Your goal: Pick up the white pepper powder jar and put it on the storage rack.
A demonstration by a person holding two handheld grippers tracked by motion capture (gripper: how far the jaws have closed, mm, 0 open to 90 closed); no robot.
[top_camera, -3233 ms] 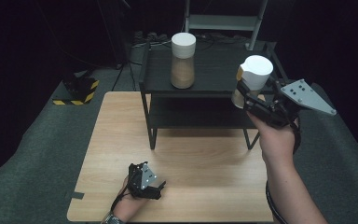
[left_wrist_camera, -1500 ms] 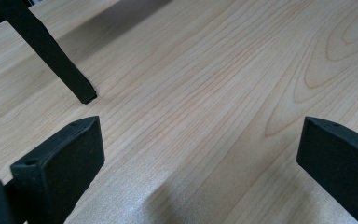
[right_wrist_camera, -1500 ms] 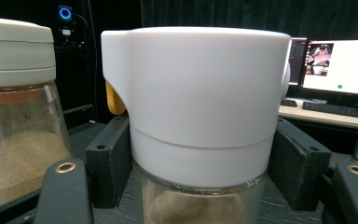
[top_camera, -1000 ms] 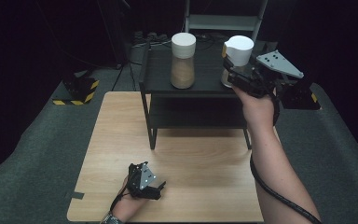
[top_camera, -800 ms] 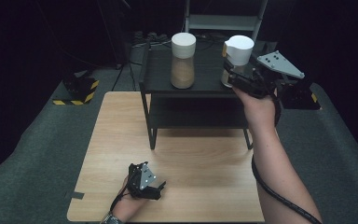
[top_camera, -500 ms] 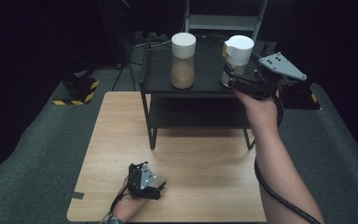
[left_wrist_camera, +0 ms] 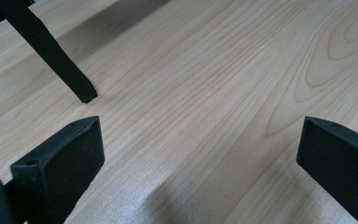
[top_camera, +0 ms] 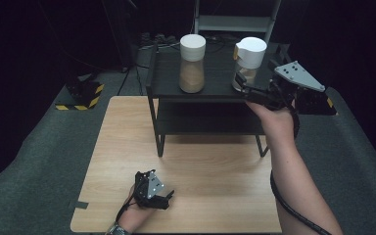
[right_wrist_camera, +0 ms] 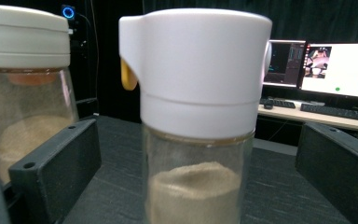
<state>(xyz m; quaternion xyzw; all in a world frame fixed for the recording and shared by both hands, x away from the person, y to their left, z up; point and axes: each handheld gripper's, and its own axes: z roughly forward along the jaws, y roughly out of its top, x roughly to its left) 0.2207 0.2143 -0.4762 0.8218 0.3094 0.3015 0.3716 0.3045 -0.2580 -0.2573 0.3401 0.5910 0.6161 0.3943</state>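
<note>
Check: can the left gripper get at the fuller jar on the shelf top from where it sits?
Probably yes: left gripper is open and empty on the table, with bare wood up to the shelf bearing the fuller jar.

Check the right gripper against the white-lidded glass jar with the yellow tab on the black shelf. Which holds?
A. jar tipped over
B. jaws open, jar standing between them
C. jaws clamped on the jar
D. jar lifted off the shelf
B: in the right gripper view the right gripper shows gaps on both sides of the upright white-lidded glass jar, which stands on the black shelf.

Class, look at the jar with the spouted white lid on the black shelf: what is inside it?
The jar holds tan powder low in its glass; the white lid covers the top, hiding anything there.
</note>
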